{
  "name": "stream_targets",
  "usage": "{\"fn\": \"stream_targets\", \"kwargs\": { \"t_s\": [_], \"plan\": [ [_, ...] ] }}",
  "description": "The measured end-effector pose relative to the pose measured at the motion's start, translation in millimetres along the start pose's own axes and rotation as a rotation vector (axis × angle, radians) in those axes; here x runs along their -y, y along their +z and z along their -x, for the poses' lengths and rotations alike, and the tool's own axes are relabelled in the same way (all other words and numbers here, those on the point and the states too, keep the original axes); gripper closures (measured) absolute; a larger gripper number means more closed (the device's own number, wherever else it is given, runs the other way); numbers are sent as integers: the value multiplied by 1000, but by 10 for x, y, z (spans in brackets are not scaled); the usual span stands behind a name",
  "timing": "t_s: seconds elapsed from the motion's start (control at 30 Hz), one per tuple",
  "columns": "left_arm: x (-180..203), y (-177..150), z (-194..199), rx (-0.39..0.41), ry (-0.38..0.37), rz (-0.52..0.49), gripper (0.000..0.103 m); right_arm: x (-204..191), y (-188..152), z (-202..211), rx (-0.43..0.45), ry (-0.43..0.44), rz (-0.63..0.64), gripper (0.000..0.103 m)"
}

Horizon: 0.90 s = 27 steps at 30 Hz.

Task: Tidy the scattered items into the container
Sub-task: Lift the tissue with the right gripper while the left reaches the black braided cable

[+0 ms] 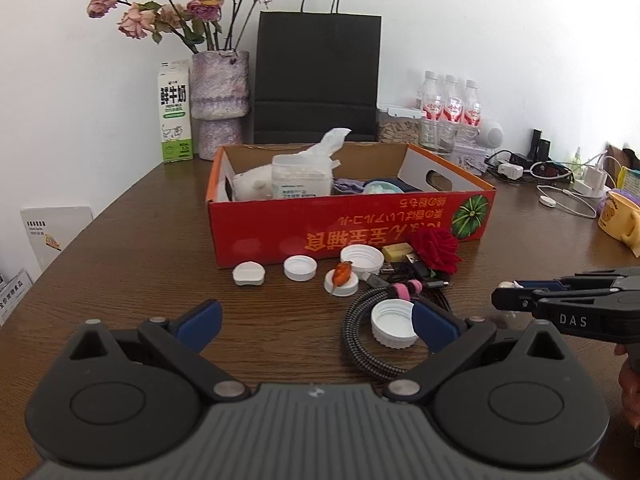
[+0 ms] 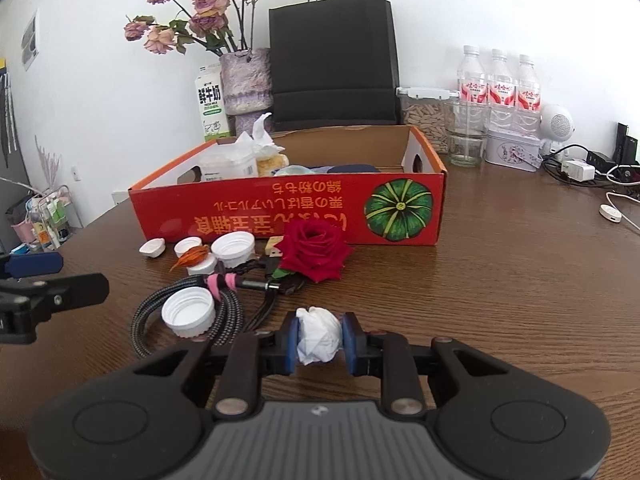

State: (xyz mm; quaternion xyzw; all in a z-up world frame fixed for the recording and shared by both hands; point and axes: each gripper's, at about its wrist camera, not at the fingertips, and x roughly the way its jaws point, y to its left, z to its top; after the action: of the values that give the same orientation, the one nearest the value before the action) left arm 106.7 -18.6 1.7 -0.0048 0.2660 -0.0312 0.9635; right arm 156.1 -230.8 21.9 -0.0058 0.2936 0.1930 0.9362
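The right claw [image 2: 319,340] pinched a crumpled white tissue wad [image 2: 319,338] low over the desk [image 2: 500,280], the red cardboard box [image 2: 288,210] lying straight ahead beyond the rose [image 2: 314,249]; the left claw [image 1: 316,320] stood wide open, empty.

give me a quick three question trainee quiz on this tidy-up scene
1. True or false: the right hand-held gripper is shut on the crumpled white paper.
2. What lies directly in front of the red box? A) red rose B) milk carton C) black bag
3. Fill in: the left hand-held gripper is ____, holding nothing.

Key: 1 true; 2 A; 3 open
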Motion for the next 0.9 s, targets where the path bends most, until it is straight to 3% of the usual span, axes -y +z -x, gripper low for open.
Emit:
{"fn": "stream_targets", "kwargs": {
  "t_s": [0.13, 0.3, 0.63, 0.9],
  "plan": [
    [188, -17, -119, -63, -54, -53, 0, 139, -10, 3, 10, -40, -13, 81],
    [390, -75, -295, -120, -67, -102, 0, 275, -29, -8, 10, -60, -32, 81],
    [569, -85, -556, -195, -42, -140, 0, 382, -13, -17, 29, -45, -54, 81],
    [503, -59, -656, -187, -15, -55, 0, 357, -23, -10, 30, -17, -51, 81]
  ]
}}
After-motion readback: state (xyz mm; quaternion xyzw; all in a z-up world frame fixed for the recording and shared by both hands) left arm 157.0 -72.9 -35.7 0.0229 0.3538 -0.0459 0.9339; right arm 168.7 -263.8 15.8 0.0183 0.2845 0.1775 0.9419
